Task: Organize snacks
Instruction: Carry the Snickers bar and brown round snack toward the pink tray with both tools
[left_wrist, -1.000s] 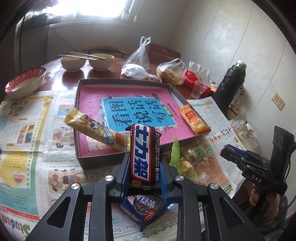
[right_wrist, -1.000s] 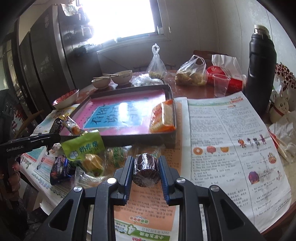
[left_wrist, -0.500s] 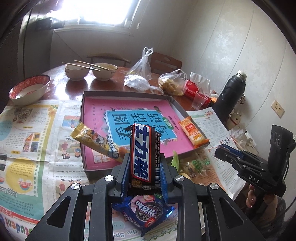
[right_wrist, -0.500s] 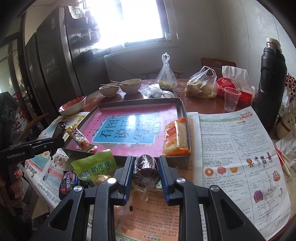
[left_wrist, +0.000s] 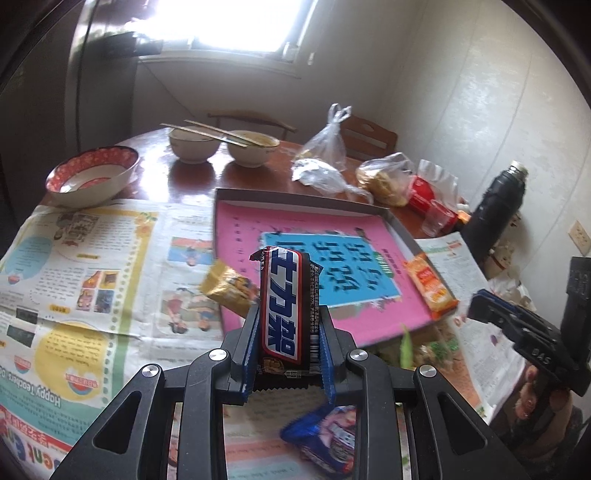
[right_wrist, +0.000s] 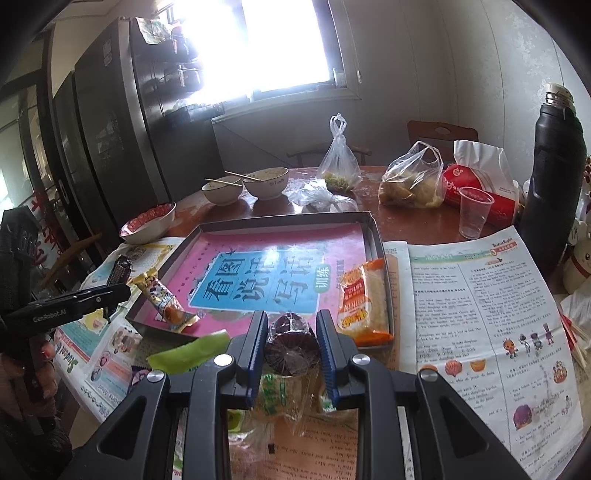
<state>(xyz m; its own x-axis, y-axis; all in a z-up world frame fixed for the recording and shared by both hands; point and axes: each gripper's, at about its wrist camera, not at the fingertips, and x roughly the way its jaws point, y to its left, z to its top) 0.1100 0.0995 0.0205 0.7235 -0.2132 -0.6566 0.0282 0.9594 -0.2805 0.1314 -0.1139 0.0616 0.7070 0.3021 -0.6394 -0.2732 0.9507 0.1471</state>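
Note:
My left gripper (left_wrist: 287, 347) is shut on a dark chocolate bar (left_wrist: 286, 306) with a red, white and blue label, held upright above the table in front of the grey tray (left_wrist: 295, 195). My right gripper (right_wrist: 291, 345) is shut on a dark round wrapped snack (right_wrist: 291, 343), raised at the tray's near edge (right_wrist: 375, 236). The tray's pink and blue floor holds an orange packet (right_wrist: 364, 299) at its right and a yellow bar (right_wrist: 162, 301) leaning over its left corner. A blue cookie pack (left_wrist: 328, 439) lies below my left gripper. Green wrapped snacks (right_wrist: 188, 350) lie below my right gripper.
Newspapers (left_wrist: 74, 266) cover the near table. Two bowls with chopsticks (left_wrist: 218, 147) and a red-rimmed bowl (left_wrist: 92, 177) stand at the far left. Plastic bags (right_wrist: 413, 181), a red tissue pack (right_wrist: 476, 184), a clear cup (right_wrist: 474, 210) and a black flask (right_wrist: 554, 162) stand at the far right.
Both grippers have risen and moved towards the tray with their snacks still held. The left one has drifted left, so the blue cookie pack now lies lower right of it.

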